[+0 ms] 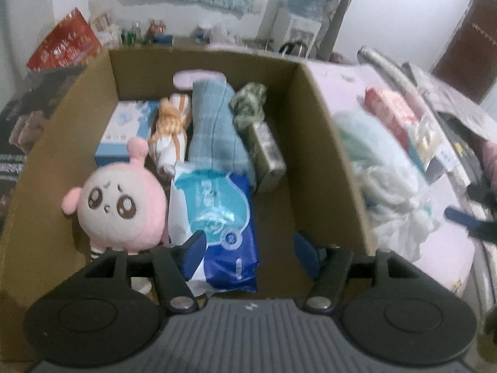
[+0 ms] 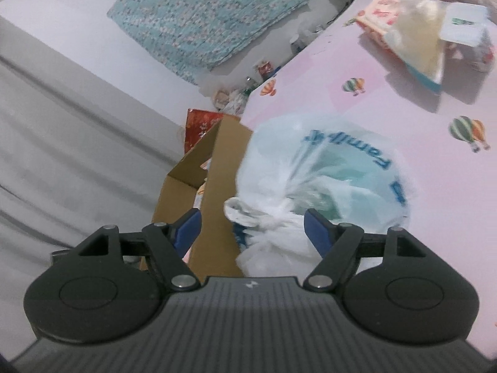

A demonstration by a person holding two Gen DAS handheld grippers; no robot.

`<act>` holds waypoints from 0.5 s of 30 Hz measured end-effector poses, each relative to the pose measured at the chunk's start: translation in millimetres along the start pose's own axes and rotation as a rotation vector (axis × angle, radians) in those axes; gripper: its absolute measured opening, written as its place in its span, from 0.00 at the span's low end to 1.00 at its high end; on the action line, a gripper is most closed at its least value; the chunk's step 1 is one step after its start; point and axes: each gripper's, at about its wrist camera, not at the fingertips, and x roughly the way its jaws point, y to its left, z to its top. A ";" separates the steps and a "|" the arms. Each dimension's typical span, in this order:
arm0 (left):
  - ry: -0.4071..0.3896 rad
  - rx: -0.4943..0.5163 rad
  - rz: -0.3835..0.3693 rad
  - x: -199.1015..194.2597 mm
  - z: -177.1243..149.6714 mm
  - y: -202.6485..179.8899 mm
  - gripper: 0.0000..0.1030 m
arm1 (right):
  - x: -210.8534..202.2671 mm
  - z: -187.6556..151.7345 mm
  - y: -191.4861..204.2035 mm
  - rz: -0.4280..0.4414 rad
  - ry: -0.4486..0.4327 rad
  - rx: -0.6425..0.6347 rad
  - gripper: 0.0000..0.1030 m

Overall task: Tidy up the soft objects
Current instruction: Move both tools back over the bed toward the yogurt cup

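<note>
A cardboard box point(image 1: 323, 143) stands on the pink bed sheet point(image 2: 372, 99). Inside lie a pink-and-white plush toy point(image 1: 121, 208), a blue wet-wipes pack point(image 1: 217, 214), a folded blue towel point(image 1: 214, 127), an orange striped cloth point(image 1: 170, 127), a green knotted cloth point(image 1: 248, 102) and a tissue box point(image 1: 124, 127). My left gripper point(image 1: 250, 248) hangs open over the box's near end, with the wipes pack lying below its left finger. My right gripper point(image 2: 252, 228) is open too. The tied neck of a white plastic bag point(image 2: 326, 168) sits between its fingers, unpinched, beside the box point(image 2: 217, 186).
Snack packets point(image 2: 403, 34) and a red box point(image 1: 391, 118) lie farther along the bed. A red bag point(image 1: 62, 43) and cluttered bottles stand behind the box. A water dispenser point(image 1: 307, 12) is against the back wall. A grey curtain point(image 2: 62, 140) hangs to the left.
</note>
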 end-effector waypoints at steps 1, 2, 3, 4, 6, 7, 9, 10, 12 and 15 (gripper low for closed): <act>-0.025 0.002 -0.001 -6.6 0.0 -4.0 0.69 | -2.2 -1.8 -5.3 -0.007 -0.006 0.009 0.72; -0.044 0.004 -0.001 -11.6 0.4 -7.4 0.70 | -3.8 -3.6 -11.9 -0.012 -0.010 0.017 0.72; -0.066 0.008 0.000 -17.9 0.6 -12.0 0.72 | -5.6 -5.6 -16.8 -0.016 -0.015 0.026 0.73; -0.084 0.013 0.000 -23.0 0.9 -16.4 0.74 | -7.5 -7.4 -22.1 -0.019 -0.021 0.035 0.73; -0.126 0.020 0.001 -34.2 1.6 -27.2 0.78 | -12.1 -10.8 -33.2 -0.025 -0.034 0.055 0.74; -0.142 0.026 -0.002 -38.9 1.9 -32.9 0.80 | -14.3 -12.2 -37.8 -0.029 -0.042 0.062 0.74; -0.171 0.042 -0.006 -47.9 2.2 -45.4 0.82 | -19.6 -14.3 -46.6 -0.038 -0.060 0.072 0.76; -0.187 0.049 -0.003 -51.7 2.4 -51.8 0.84 | -21.6 -15.3 -50.5 -0.044 -0.068 0.077 0.76; -0.219 0.069 0.005 -57.9 1.7 -65.0 0.86 | -27.6 -16.9 -59.0 -0.047 -0.084 0.087 0.76; -0.256 0.102 0.003 -65.4 -0.2 -84.1 0.87 | -35.9 -17.8 -68.7 -0.051 -0.109 0.100 0.76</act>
